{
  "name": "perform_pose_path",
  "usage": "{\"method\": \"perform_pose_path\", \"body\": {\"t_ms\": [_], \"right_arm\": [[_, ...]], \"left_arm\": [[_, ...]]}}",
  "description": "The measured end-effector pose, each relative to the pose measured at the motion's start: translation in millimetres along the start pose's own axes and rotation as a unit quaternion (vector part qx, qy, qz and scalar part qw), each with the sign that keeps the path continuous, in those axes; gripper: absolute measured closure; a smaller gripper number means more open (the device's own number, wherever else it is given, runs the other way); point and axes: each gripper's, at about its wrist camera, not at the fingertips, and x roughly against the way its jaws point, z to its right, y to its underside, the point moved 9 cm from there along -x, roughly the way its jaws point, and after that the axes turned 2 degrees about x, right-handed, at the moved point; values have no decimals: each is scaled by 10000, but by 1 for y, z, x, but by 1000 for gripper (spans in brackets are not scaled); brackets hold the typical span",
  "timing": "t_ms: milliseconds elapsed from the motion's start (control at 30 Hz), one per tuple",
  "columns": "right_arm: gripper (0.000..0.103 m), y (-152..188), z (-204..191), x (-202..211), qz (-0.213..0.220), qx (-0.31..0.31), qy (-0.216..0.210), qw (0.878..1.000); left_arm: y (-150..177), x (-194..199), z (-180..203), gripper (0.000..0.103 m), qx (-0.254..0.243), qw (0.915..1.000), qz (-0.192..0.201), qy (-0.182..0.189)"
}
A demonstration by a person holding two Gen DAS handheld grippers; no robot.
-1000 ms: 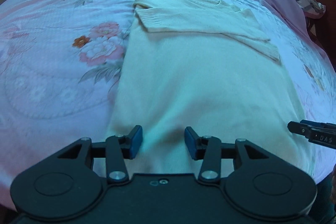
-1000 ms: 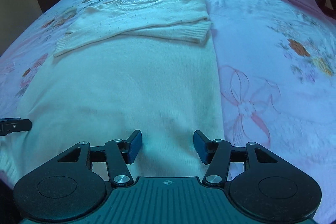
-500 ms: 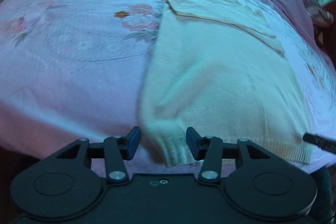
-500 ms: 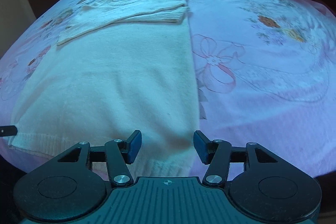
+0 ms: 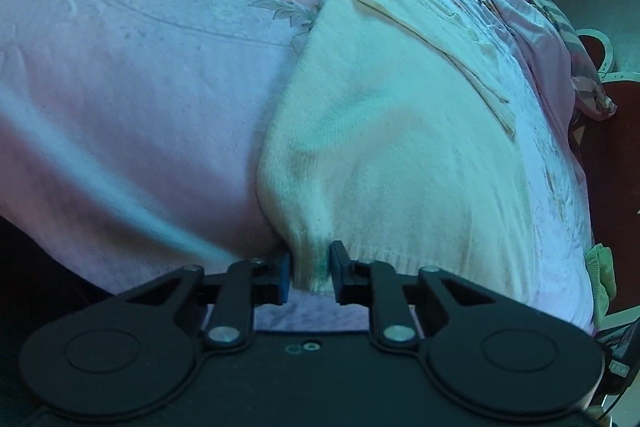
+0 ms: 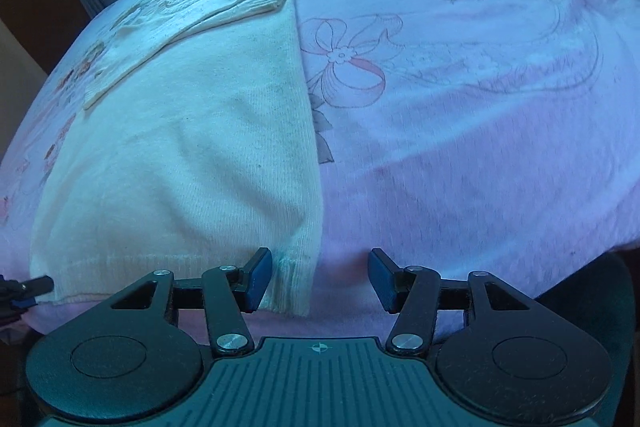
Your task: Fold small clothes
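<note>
A cream knit sweater (image 5: 400,147) lay flat on the floral pink bedspread (image 5: 140,87), sleeves folded across its chest, ribbed hem at the near edge of the bed. The left gripper (image 5: 310,273) was closing, pinching the hem's left corner, which a second earlier lay untouched. The right gripper (image 6: 318,279) stood open over the hem's right corner, having shifted there from mid-hem.
</note>
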Motion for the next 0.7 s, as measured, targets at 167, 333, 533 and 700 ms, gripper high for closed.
{"method": "perform_pose_path", "body": {"t_ms": [167,333,533,700], "right_arm": [[89,4,-12,-7,-292,-186,-442,9984],[98,-1,-17,-4,-213,-165,-517,9983],[99,-59,-33,18,497,-280,-865,9946],[99,-129,-45,1,837,-273,-836,9926]], "left_arm": [[-1,0,11,94,-333,9994,63,-38],[-6,9,18,95,-366,9991,227,25],[-56,23,50,95,-526,9961,651,284],[-120,1,66,95,-511,9947,871,216]]}}
